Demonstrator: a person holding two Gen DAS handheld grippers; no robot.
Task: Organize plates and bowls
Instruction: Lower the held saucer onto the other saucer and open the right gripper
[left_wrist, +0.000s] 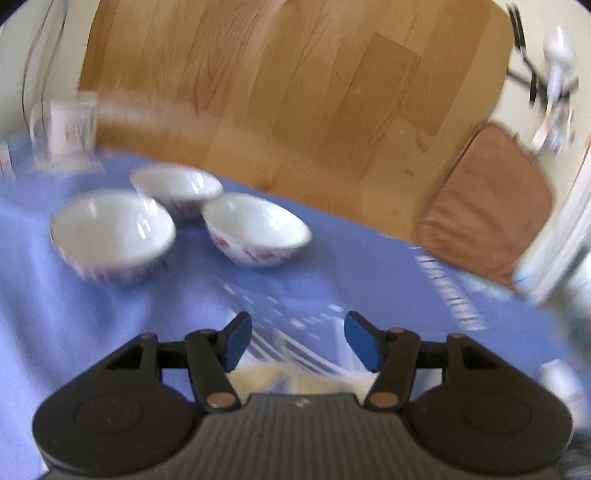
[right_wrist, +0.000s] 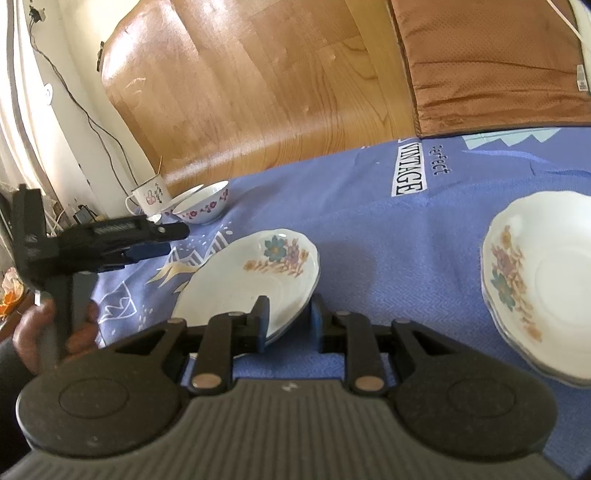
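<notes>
Left wrist view is motion-blurred: left gripper (left_wrist: 298, 341) sits bottom centre with its blue pads spread wide, nothing between them, over the blue tablecloth (left_wrist: 92, 332). Three white bowls (left_wrist: 255, 230) with red pattern are clustered mid-left of the frame, close together, all upright; a white mug (left_wrist: 72, 127) stands upper left near the cloth edge. Right wrist view is sharp: right gripper (right_wrist: 288, 319) at bottom centre is clamped on the near rim of a floral plate (right_wrist: 251, 280), one finger over the top face, the other below the rim; the plate tilts up off the cloth. A stack of floral plates (right_wrist: 546, 280) lies at the right edge, well apart from the held one. Wooden floor (right_wrist: 258, 85) fills the top, with a brown cushion (right_wrist: 491, 62) upper right.
</notes>
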